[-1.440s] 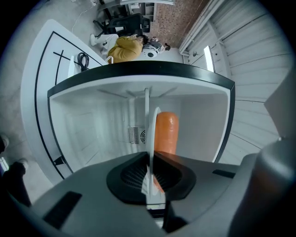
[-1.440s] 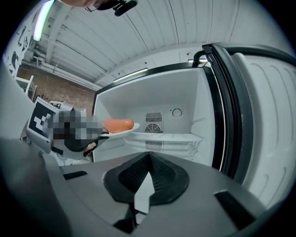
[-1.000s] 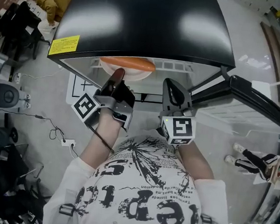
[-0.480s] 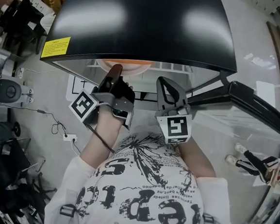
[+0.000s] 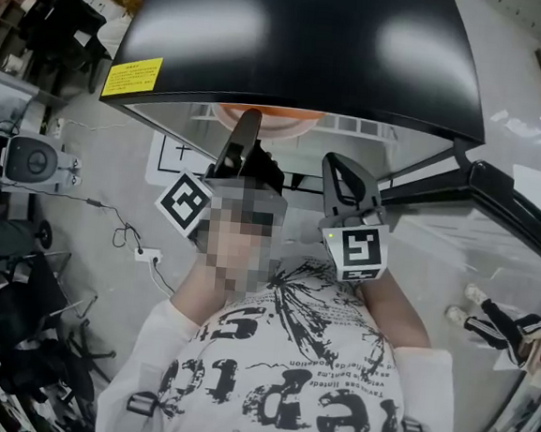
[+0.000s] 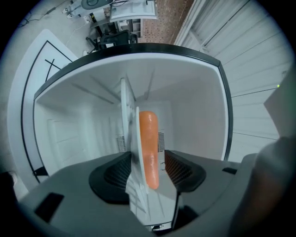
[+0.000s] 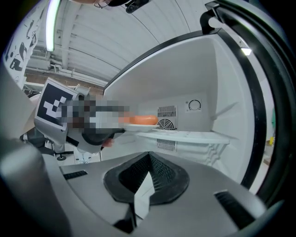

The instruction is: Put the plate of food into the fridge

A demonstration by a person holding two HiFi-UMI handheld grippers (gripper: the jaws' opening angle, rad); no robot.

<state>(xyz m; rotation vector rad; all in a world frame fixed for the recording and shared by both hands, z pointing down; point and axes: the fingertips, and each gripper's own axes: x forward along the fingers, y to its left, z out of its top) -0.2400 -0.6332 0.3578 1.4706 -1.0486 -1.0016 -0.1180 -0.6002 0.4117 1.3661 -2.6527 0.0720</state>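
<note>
Nearly done: plate on the shelf, left claw letting go

Seen from the head view, the black-topped white fridge (image 5: 295,43) fills the upper half of the frame, its door (image 5: 507,198) swung out to the right. The left gripper (image 5: 242,142) reaches under the fridge's front edge at upper centre, where a sliver of the long orange sausage (image 5: 270,116) shows. The right gripper (image 5: 347,181) hangs just to its right, outside the cabinet.

Left gripper view: the round white plate (image 6: 131,129) stands edge-on in the middle of the frame, between the two jaws, with the sausage on it. Those jaws have just been opening and now stand apart, so I judge the grip released.

Right gripper view: at centre left the plate appears to rest on the white fridge shelf (image 7: 194,136), with the left gripper at its near rim. The right gripper's own jaws are closed together on nothing.

So the placing looks done. What is left, I judge, is drawing the left gripper out and closing the door.
</note>
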